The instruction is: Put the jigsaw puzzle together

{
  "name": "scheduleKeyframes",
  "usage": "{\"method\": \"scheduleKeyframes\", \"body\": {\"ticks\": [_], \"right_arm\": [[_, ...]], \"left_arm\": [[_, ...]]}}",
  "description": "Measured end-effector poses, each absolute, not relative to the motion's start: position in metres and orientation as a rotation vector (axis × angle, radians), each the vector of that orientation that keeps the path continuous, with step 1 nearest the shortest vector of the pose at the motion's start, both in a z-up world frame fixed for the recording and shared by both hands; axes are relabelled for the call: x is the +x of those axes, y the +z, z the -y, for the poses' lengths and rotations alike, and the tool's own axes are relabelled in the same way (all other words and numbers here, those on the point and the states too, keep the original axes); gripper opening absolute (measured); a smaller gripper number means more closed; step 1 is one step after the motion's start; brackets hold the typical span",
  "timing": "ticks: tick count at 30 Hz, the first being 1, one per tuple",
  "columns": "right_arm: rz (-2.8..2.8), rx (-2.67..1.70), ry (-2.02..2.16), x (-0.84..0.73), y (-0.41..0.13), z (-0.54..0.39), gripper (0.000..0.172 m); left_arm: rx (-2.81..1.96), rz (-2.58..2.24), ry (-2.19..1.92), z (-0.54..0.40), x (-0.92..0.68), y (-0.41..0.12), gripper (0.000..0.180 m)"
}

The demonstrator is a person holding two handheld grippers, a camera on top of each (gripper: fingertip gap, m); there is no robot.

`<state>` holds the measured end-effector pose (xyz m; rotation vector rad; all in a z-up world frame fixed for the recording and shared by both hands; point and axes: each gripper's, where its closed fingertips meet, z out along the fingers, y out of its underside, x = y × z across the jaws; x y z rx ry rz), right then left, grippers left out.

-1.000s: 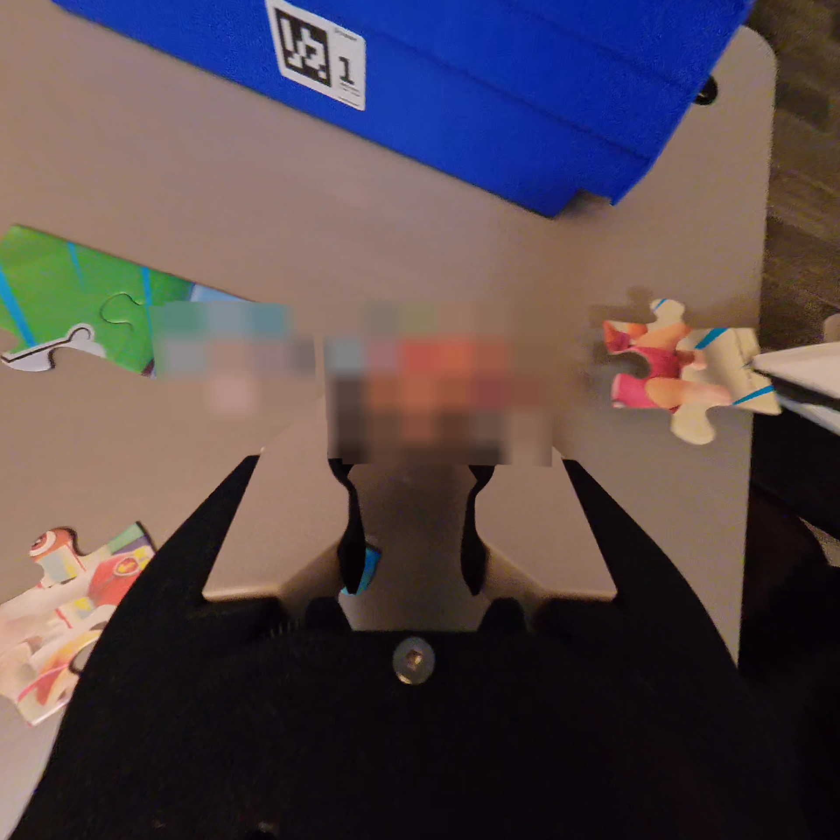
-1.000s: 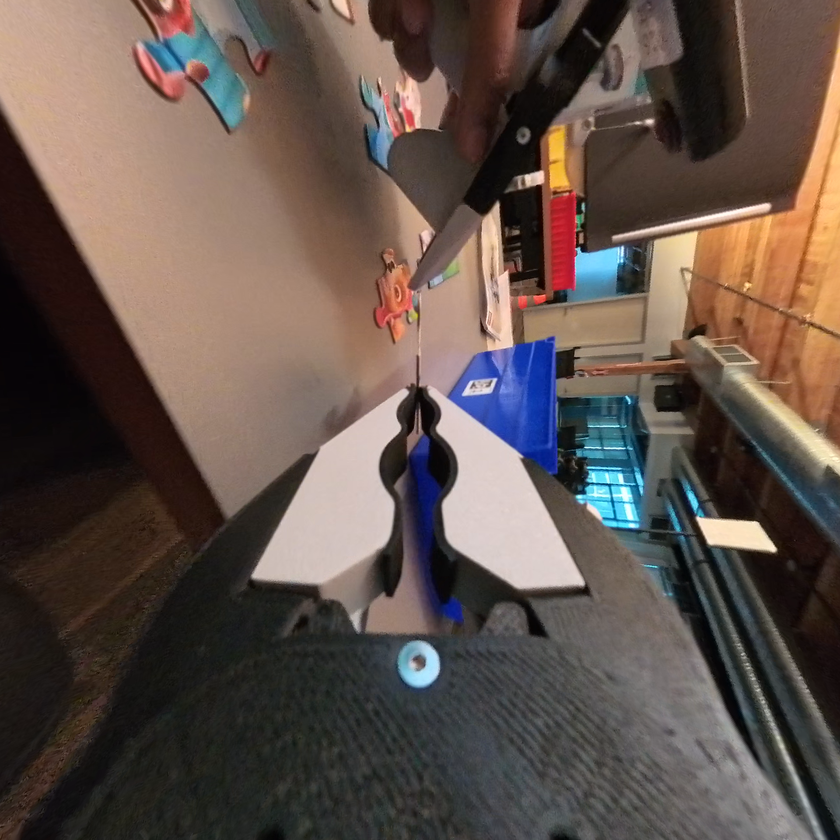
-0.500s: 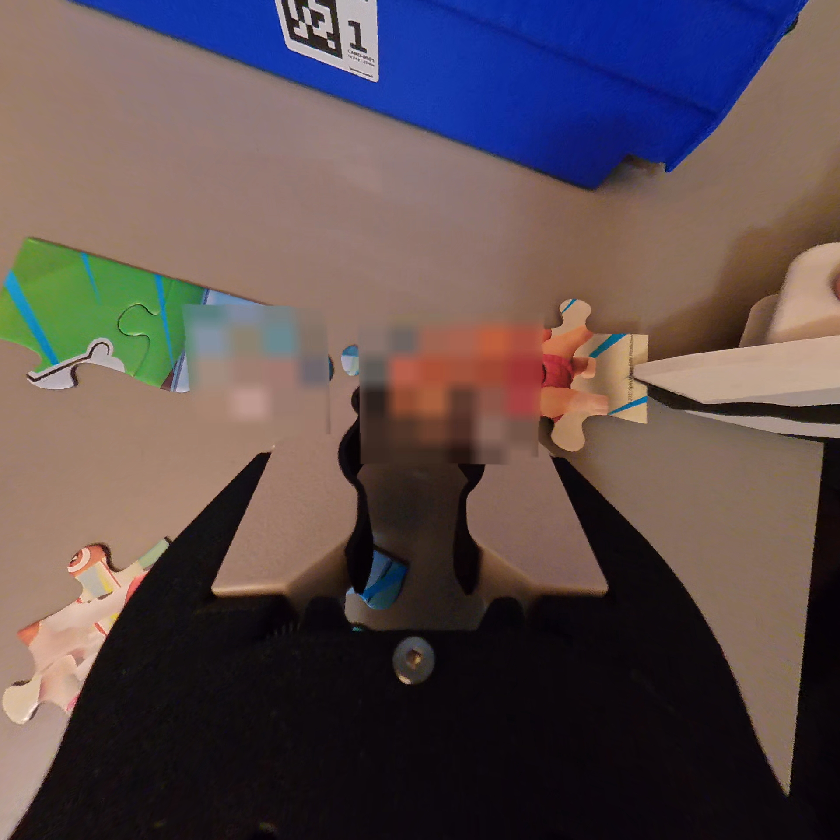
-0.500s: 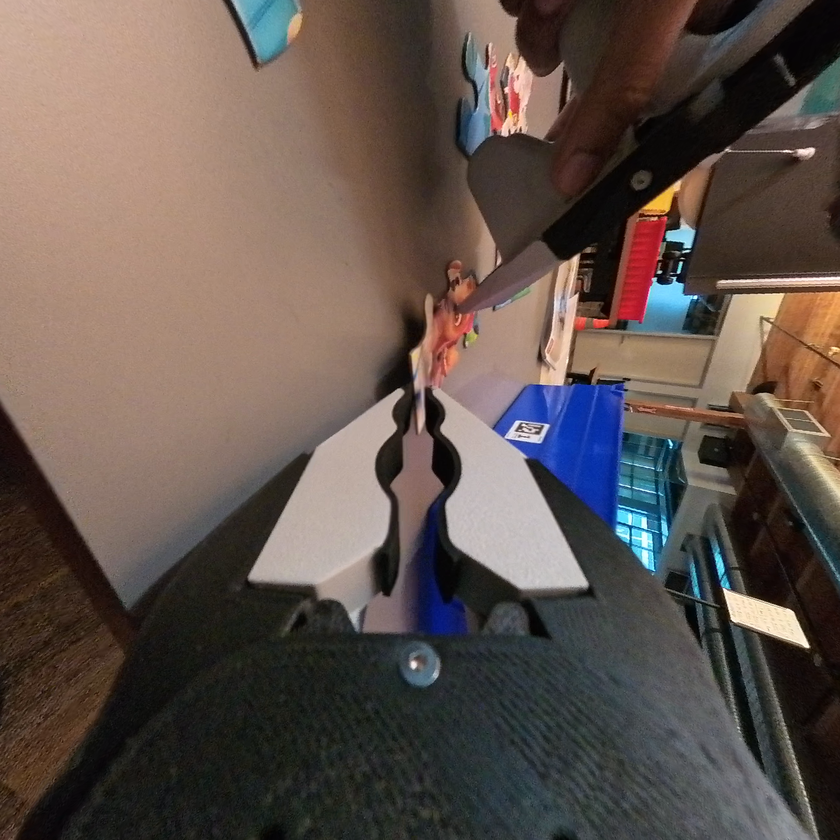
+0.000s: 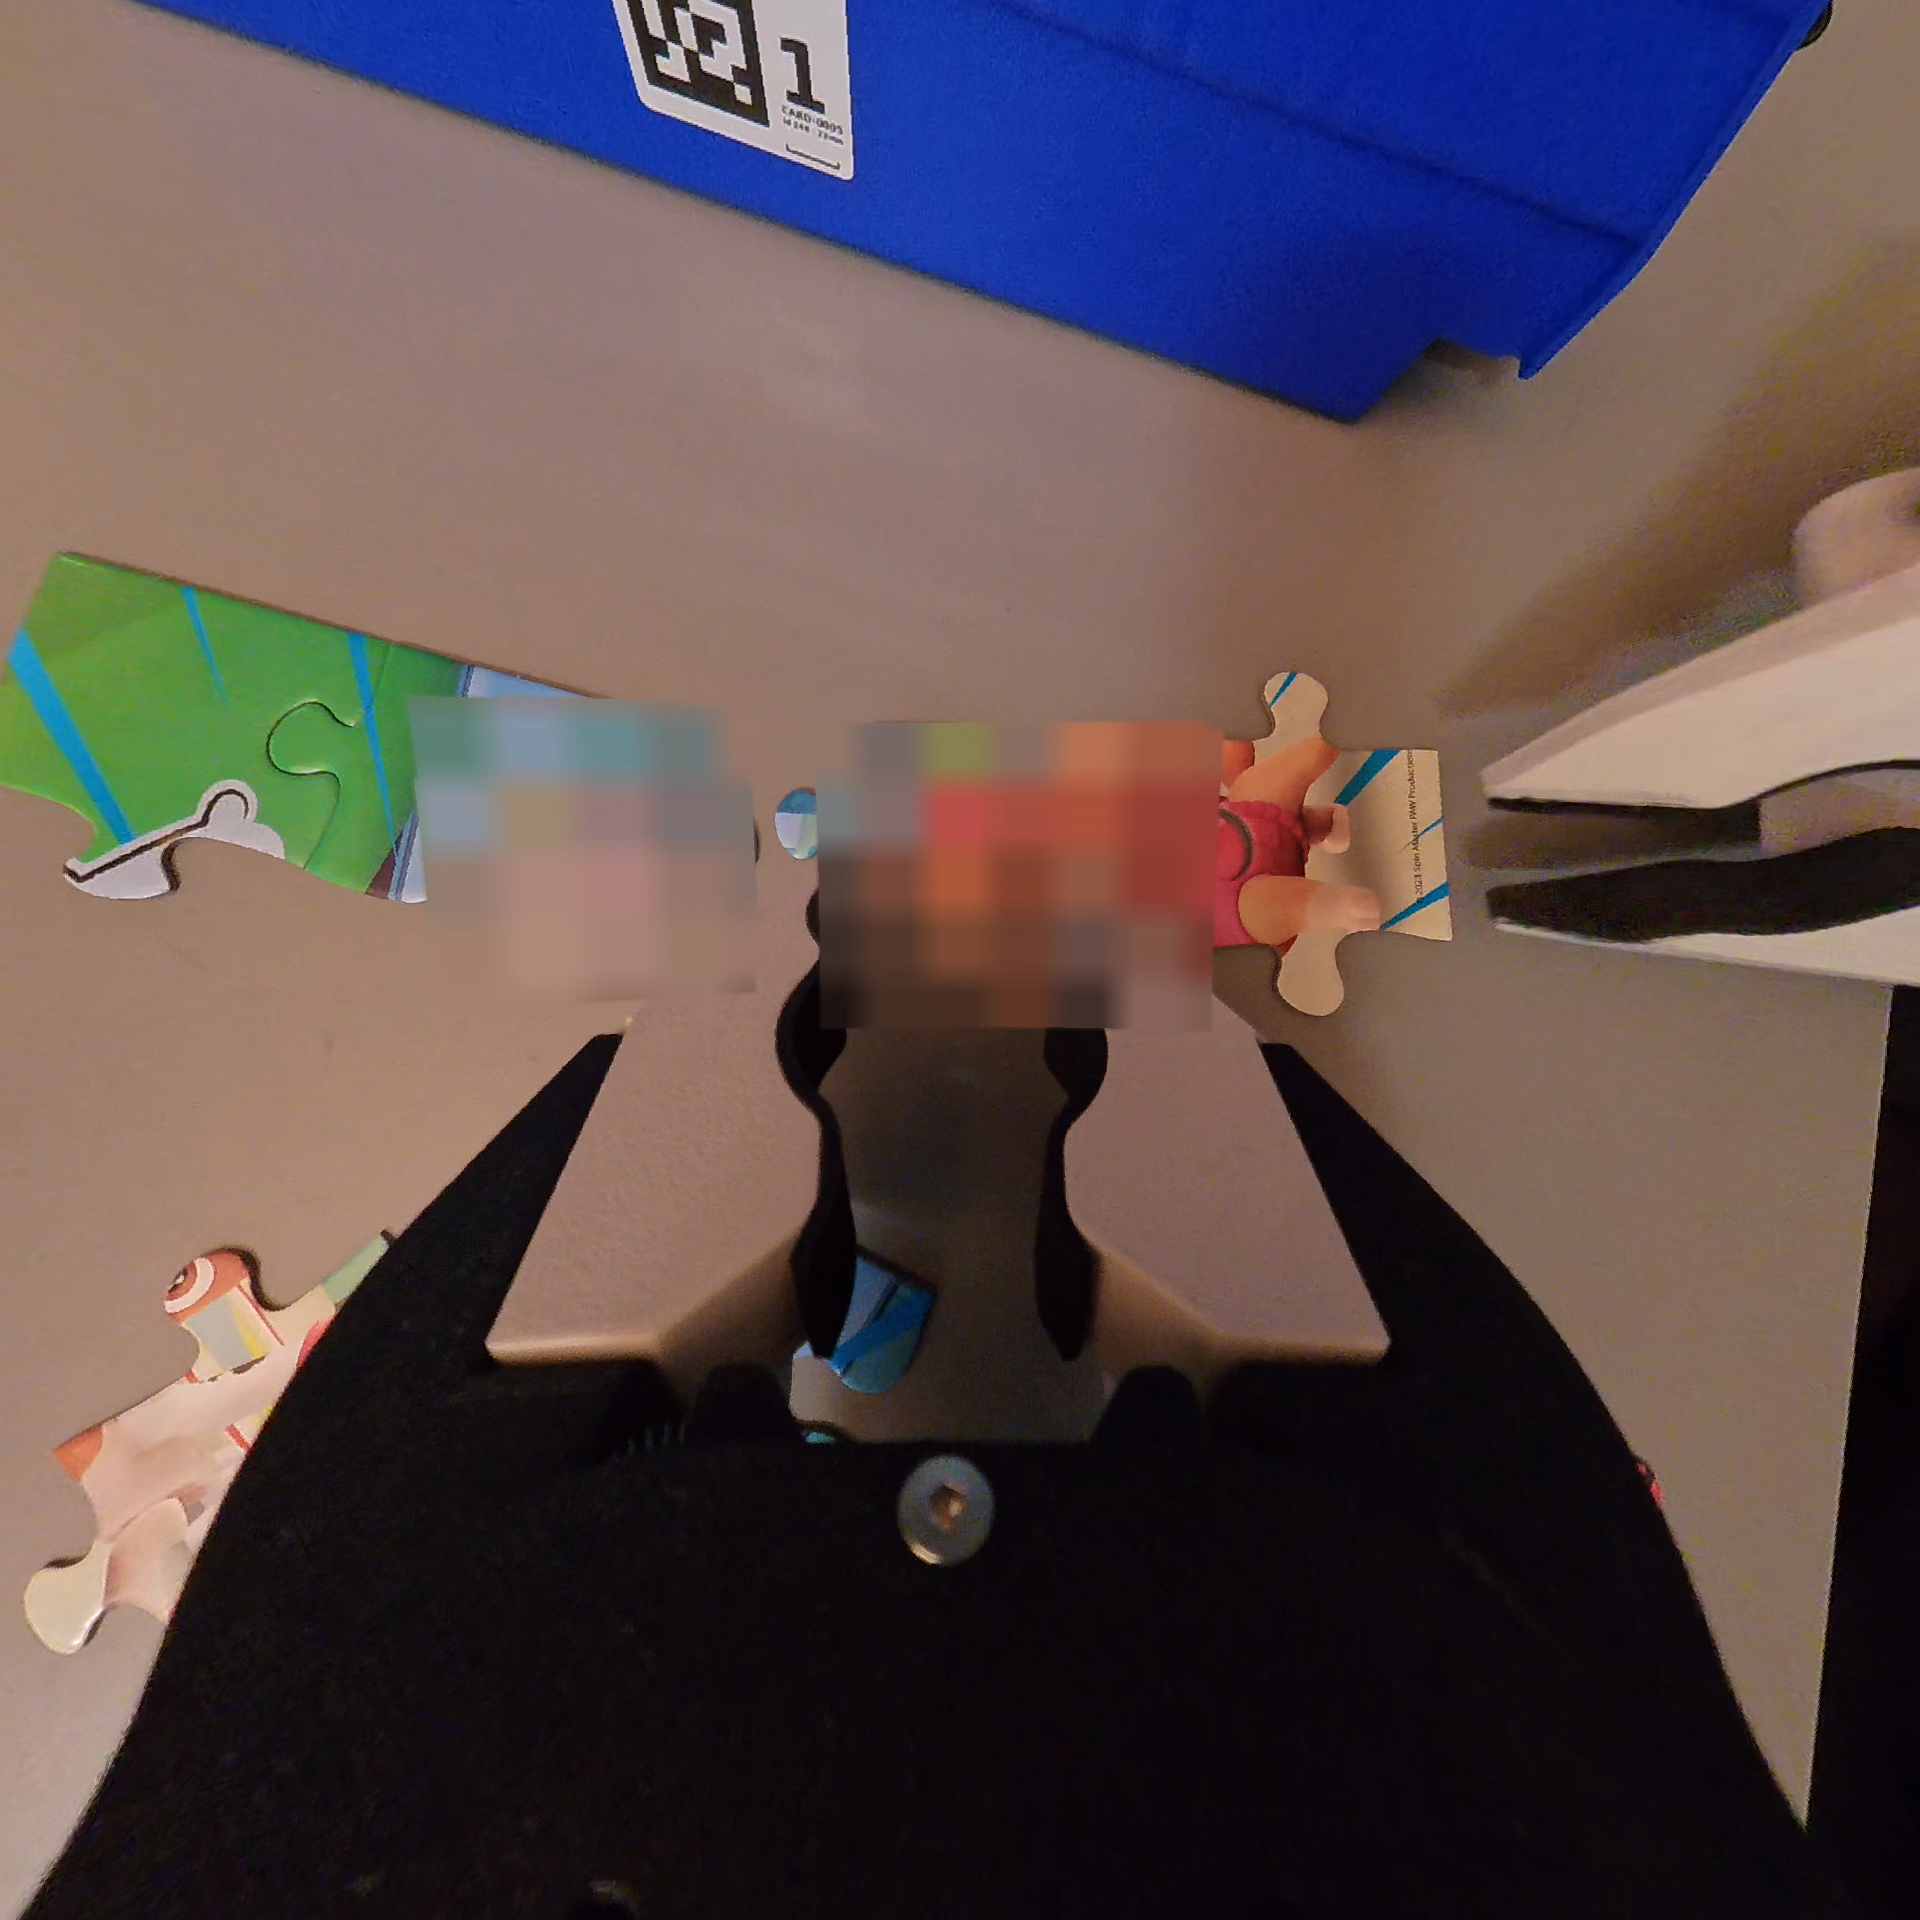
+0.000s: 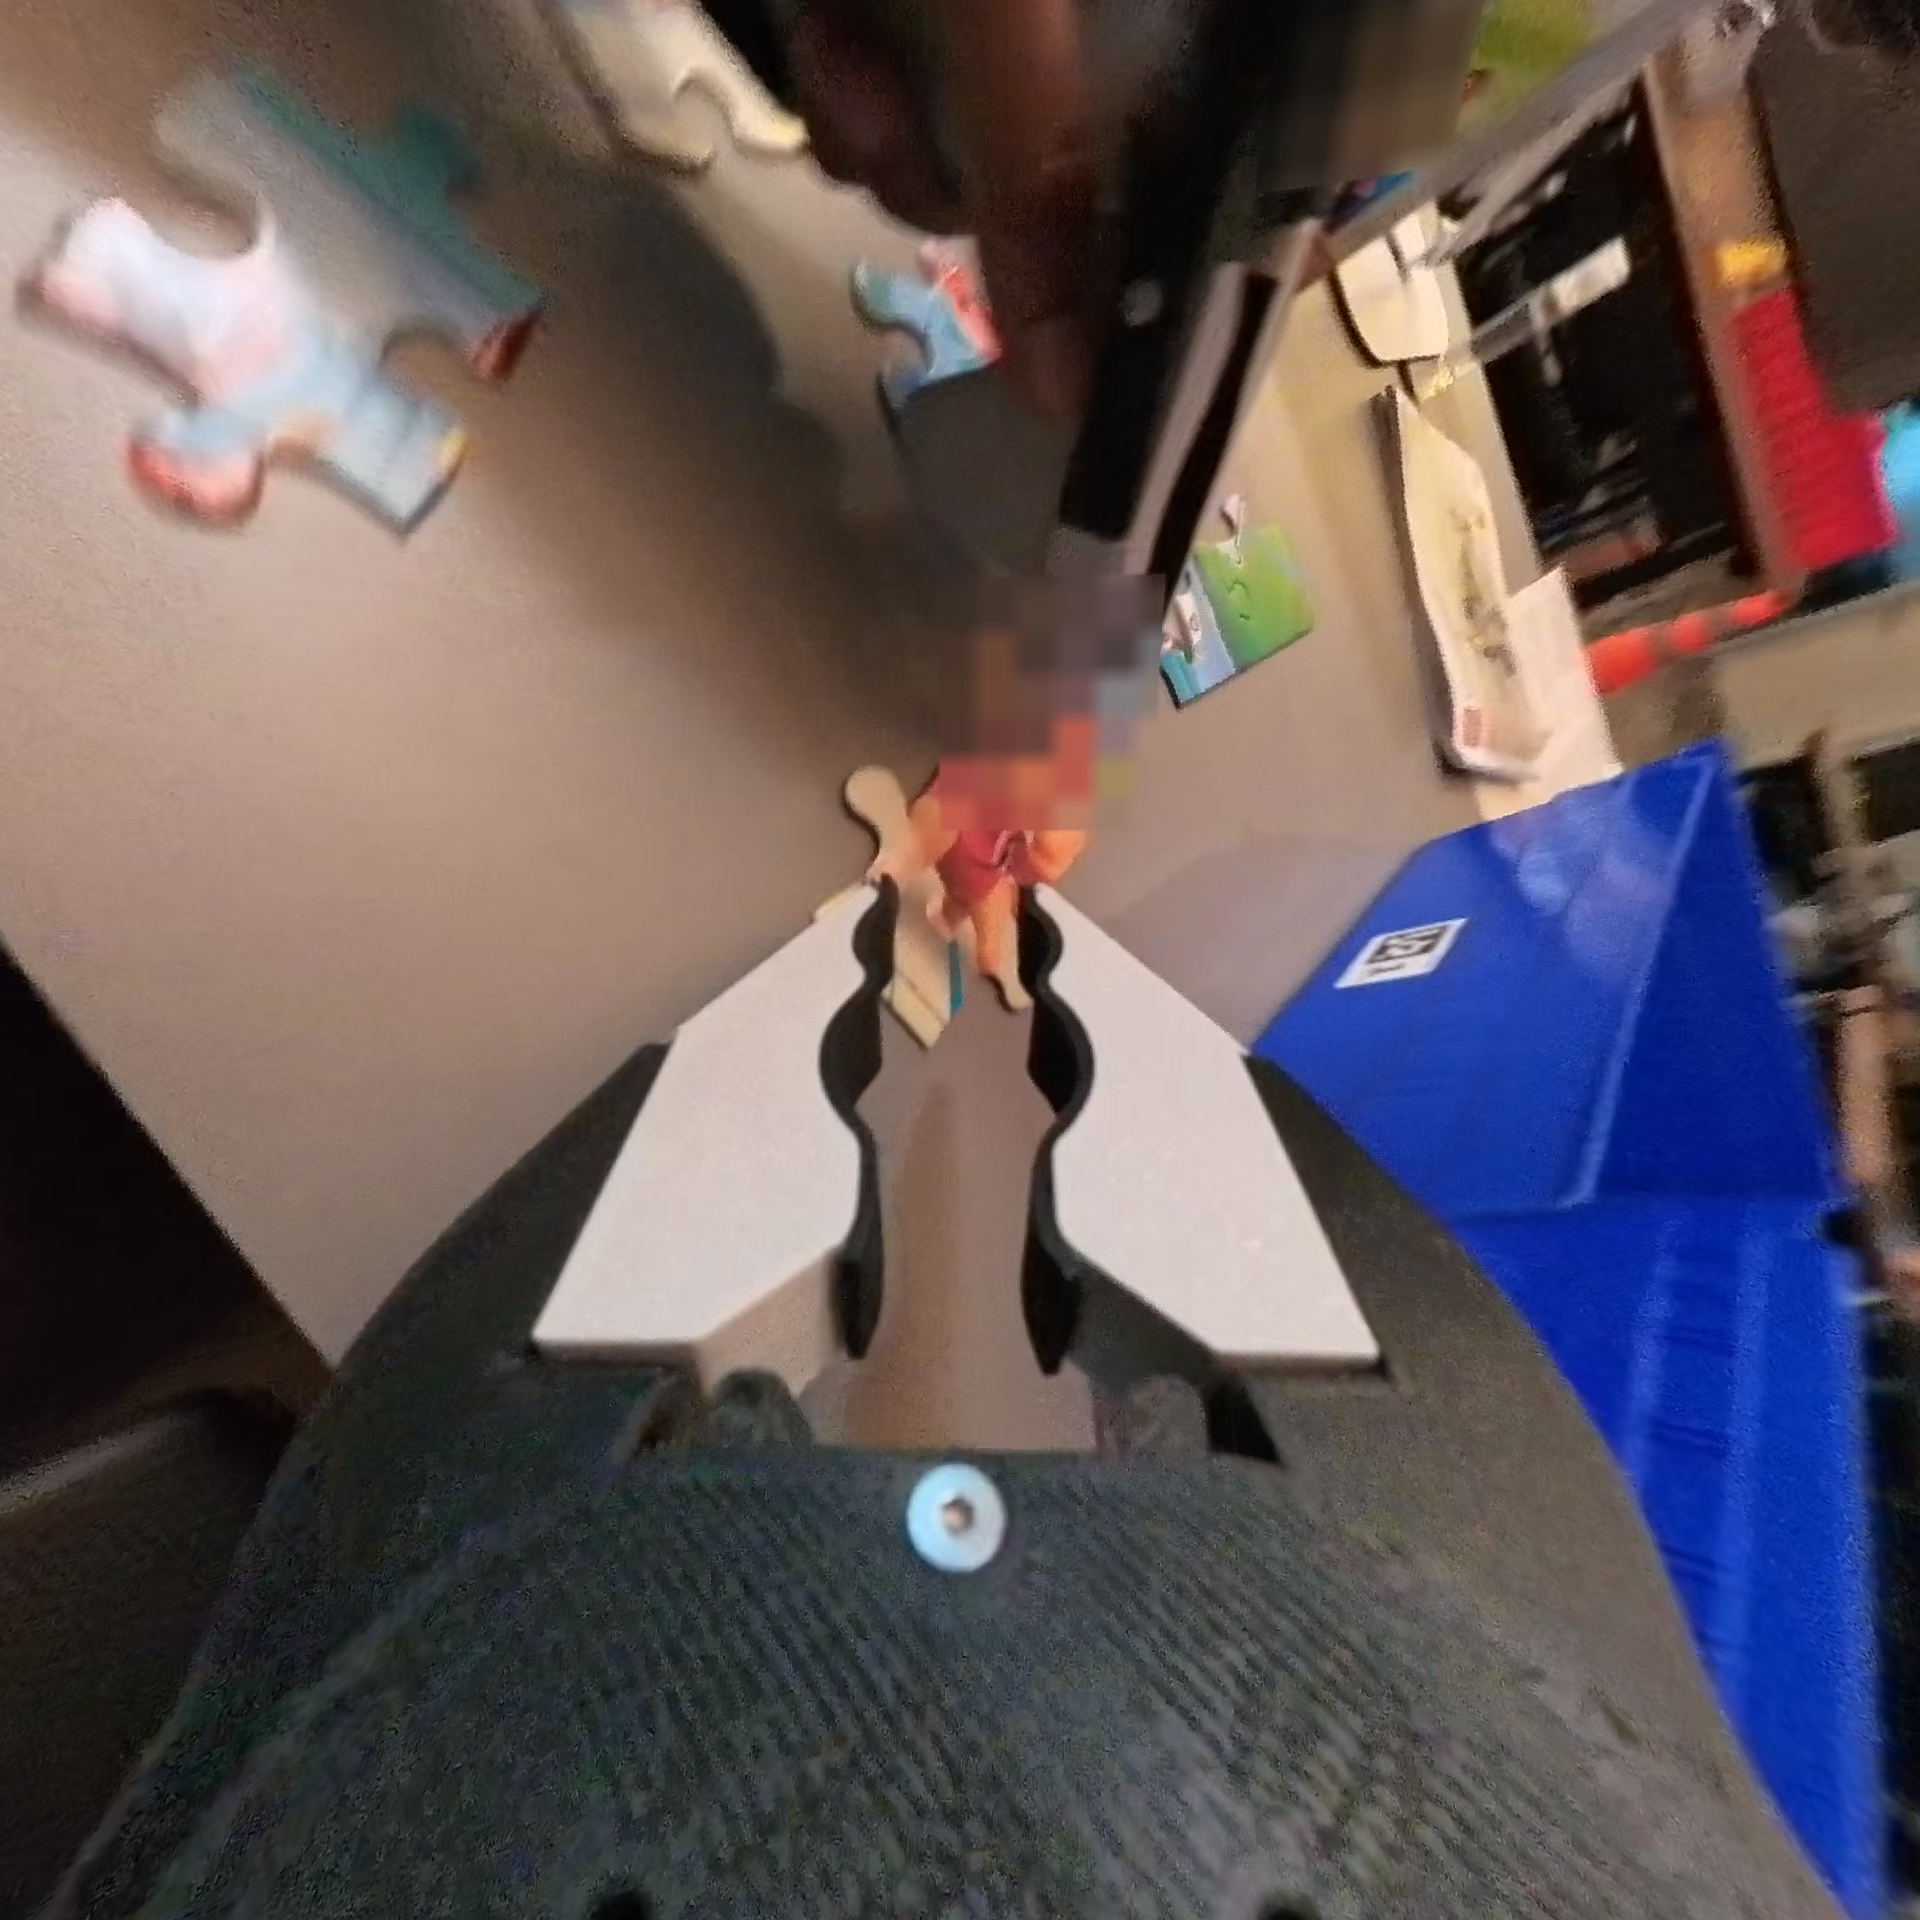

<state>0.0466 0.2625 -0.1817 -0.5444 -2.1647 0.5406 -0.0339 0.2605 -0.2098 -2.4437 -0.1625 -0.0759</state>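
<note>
Left wrist view: the right gripper, jaws narrowly parted and bare, sits just beside the puzzle piece near the table edge; left gripper parted, tips hidden.

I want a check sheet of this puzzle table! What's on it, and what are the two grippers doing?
Surface: plain grey table, its right edge in view.
Puzzle things: pink-and-cream puzzle piece lying flat; joined green pieces to the left; loose pieces at lower left and under the left gripper.
Clutter: blue box with a white tag.
Grippers: left gripper over the table, tips hidden by a blurred patch; right gripper open, just off the pink piece's straight edge.
Cables: nothing seen.
Surroundings: blurred shelves and a red bin beyond the table.
</note>
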Motion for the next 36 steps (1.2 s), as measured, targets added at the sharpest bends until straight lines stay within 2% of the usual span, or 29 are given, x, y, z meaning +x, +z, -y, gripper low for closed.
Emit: {"method": "scheduleKeyframes", "body": {"ticks": [11, 27, 31, 36], "right_arm": [[2.161, -1.31, 0.94, 0.018, -0.205, -0.274, 0.025], [2.172, -1.328, 0.969, 0.01, -0.205, -0.269, 0.025], [2.112, -1.37, 0.986, 0.007, -0.206, -0.276, 0.017], [2.089, -1.398, 0.952, 0.007, -0.206, -0.277, 0.017]], "left_arm": [[-2.447, 0.131, -0.069, -0.26, -0.032, -0.21, 0.03], [-2.453, 0.102, -0.068, -0.259, -0.032, -0.211, 0.029], [-2.455, 0.093, -0.068, -0.259, -0.032, -0.211, 0.029], [-2.456, 0.088, -0.064, -0.259, -0.032, -0.211, 0.029]]}}
